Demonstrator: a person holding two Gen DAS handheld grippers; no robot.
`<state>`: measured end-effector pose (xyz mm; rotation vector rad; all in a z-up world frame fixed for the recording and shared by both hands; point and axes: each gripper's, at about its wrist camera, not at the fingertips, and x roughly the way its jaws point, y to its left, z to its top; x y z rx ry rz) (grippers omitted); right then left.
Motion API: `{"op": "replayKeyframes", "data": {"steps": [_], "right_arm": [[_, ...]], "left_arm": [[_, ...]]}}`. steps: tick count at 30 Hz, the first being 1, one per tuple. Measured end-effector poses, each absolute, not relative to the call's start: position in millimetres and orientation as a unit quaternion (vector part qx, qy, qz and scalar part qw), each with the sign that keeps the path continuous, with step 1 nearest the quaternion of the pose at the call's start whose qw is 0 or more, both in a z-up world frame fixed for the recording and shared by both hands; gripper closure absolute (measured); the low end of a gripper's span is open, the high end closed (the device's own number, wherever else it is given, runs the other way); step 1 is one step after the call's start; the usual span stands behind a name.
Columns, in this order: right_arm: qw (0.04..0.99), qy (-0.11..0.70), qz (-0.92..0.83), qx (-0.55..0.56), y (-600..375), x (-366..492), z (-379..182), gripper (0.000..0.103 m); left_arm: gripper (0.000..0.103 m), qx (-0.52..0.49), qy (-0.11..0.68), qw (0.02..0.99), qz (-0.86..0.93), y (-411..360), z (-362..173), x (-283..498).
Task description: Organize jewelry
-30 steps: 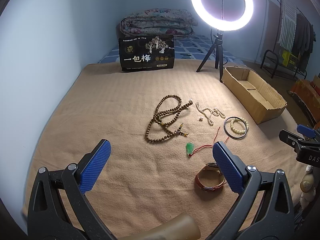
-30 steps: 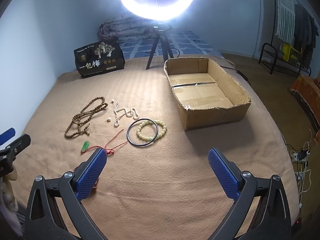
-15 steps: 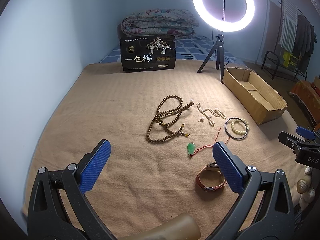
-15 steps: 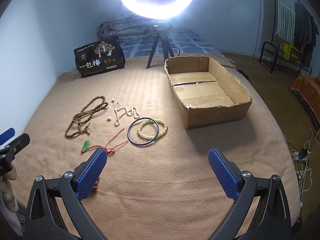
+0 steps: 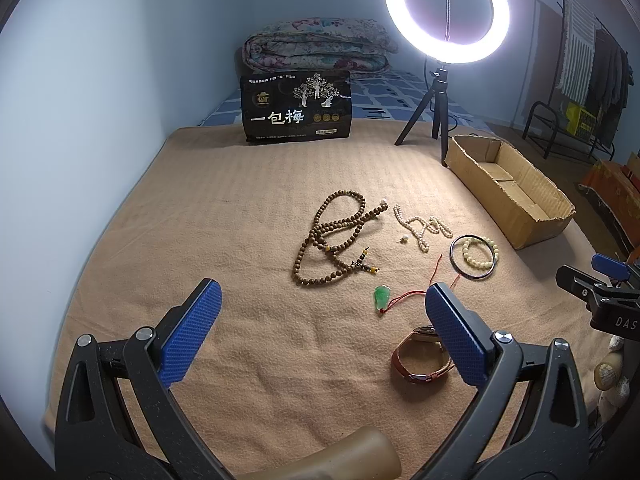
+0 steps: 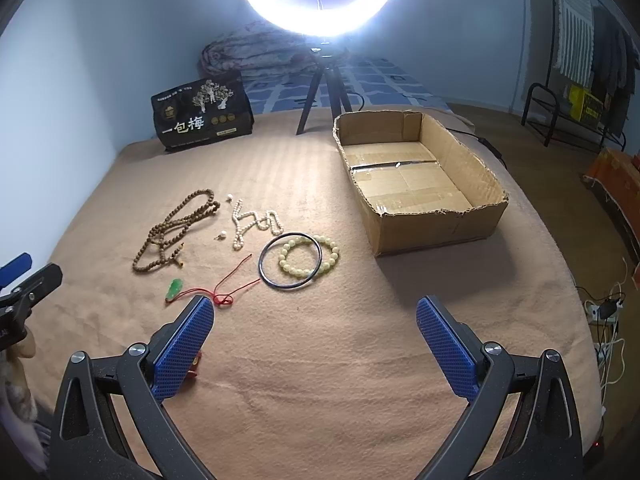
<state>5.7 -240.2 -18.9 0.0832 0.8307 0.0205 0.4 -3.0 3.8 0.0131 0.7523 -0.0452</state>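
Both hand-held grippers, left (image 5: pixel 320 312) and right (image 6: pixel 314 328), hovered with jaws apart, holding nothing. Beads (image 5: pixel 334 240), bangle (image 6: pixel 290 261), pendant (image 5: pixel 382 296) and watch (image 5: pixel 420 356) lay on the blanket (image 6: pixel 320 360), left of the box (image 6: pixel 416 184).

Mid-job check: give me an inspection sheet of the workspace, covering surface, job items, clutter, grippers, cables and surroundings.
Surface: tan blanket, lightly wrinkled.
Job's things: brown bead necklace, white bead strand, black bangle overlapping pale bead bracelet, green pendant on red cord, brown strap watch, all on the blanket; cardboard box holds no jewelry.
Clutter: black snack bag.
Grippers: left gripper and right gripper open, holding nothing.
Cables: power strip and wires on floor.
Surroundings: ring light, folded quilt, clothes rack.
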Motion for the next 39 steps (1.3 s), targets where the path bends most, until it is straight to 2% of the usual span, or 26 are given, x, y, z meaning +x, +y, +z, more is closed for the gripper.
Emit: {"op": "replayKeyframes", "data": {"steps": [39], "right_arm": [[0.913, 0.406, 0.012, 0.038, -238.0, 4.6, -21.9, 0.002]], "left_arm": [[0.0, 0.005, 0.371, 0.929, -0.02, 0.1, -0.9, 0.6]]}}
